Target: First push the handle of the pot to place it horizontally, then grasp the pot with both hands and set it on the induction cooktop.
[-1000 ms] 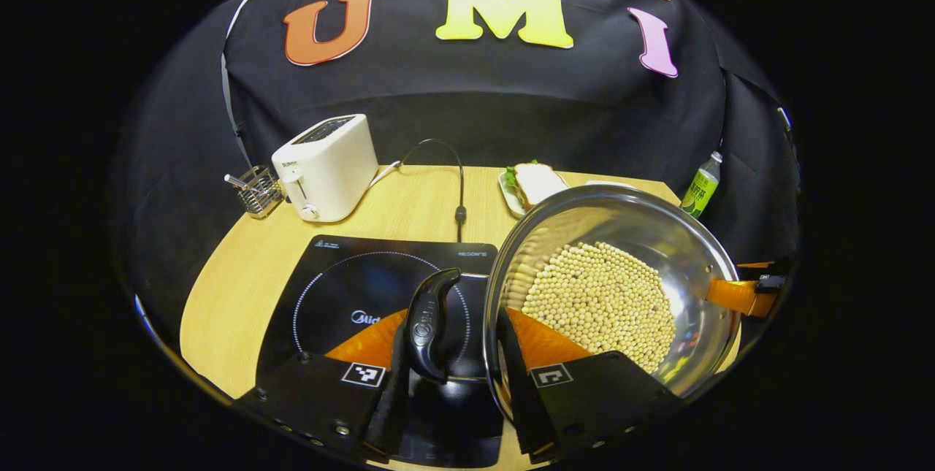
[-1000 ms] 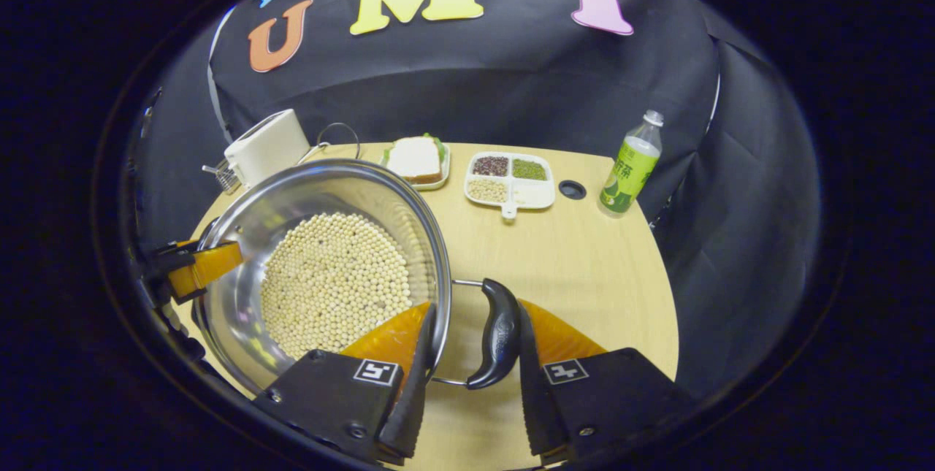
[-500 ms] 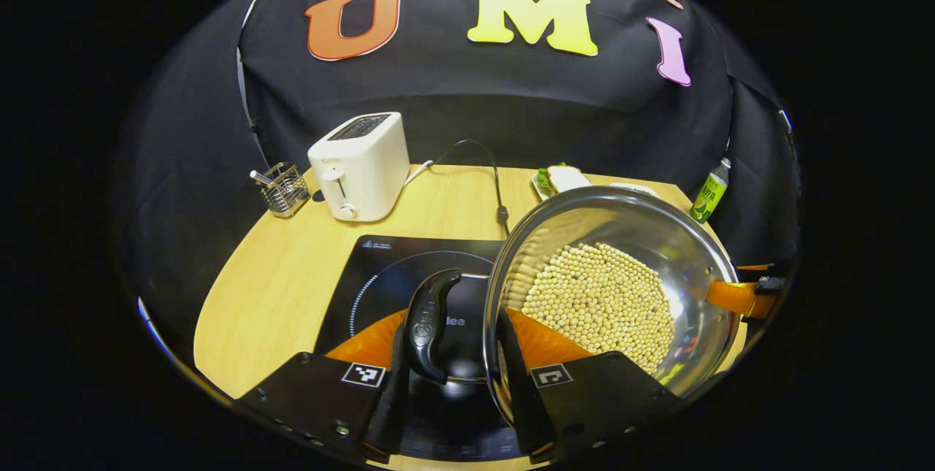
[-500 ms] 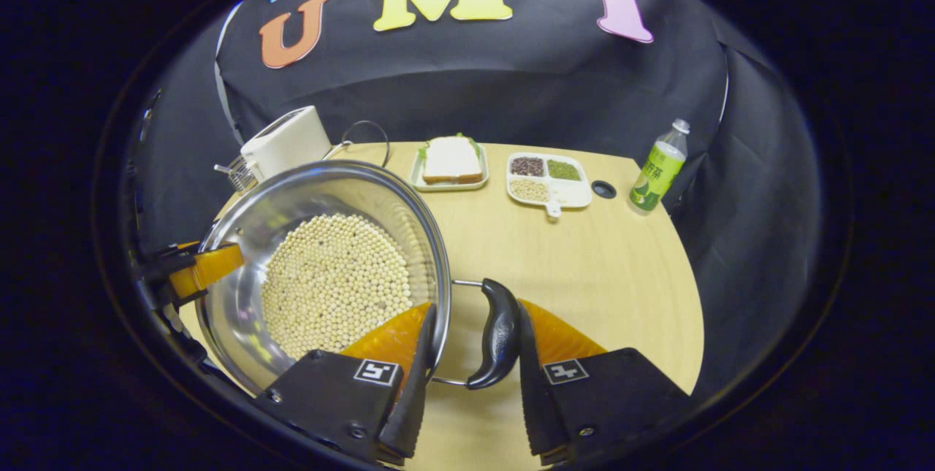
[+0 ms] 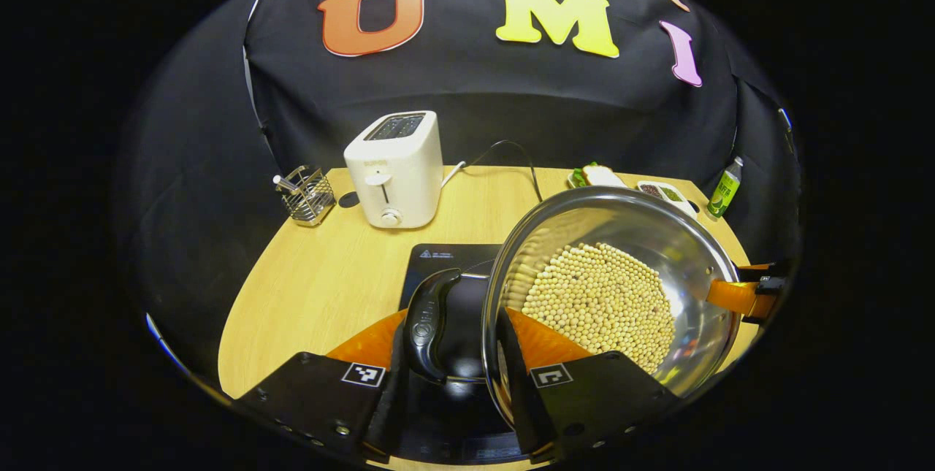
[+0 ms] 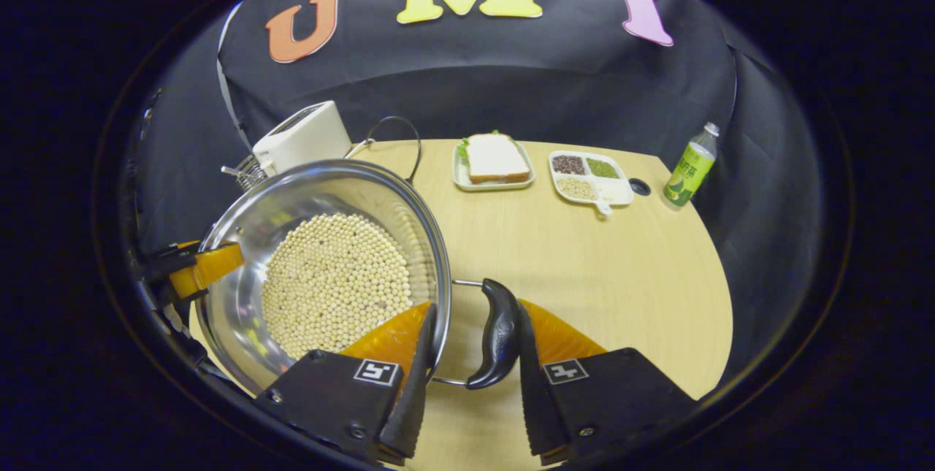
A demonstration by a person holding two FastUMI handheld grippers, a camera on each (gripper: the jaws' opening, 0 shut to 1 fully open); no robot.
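Backdrop: wooden table (image 6: 621, 266) inside a black-cloth booth, lots of clutter along the far edge.
Pot (image 5: 621, 237): steel, loaded with pale beans (image 5: 599, 296), held up off the table, sitting at about 3 o'clock in the left gripper view and 9 o'clock in the right gripper view.
Cooktop (image 5: 445, 259): black glass, peeking out at 6 to 7 o'clock under the pot's near edge, so not set down yet by the look of it.
Left gripper (image 5: 451, 369): fingers straddling the black side handle (image 5: 431, 318) and the pot rim, pinching across both.
Right gripper (image 6: 467, 376): same deal on the opposite handle (image 6: 500, 332), pressed in from either side.
Risk: pretty heavy load on two small handles; any tilt between the hands probably sends beans over the rim, and a slip at either pinch drops the pot onto the glass.
Left gripper view extras: toaster (image 5: 394, 168) at 12 o'clock, wire cutlery basket (image 5: 307, 195) at 10.
Right gripper view extras: sandwich plate (image 6: 493, 161), divided snack tray (image 6: 592, 177) and green bottle (image 6: 687, 164) at 12 to 2 o'clock.
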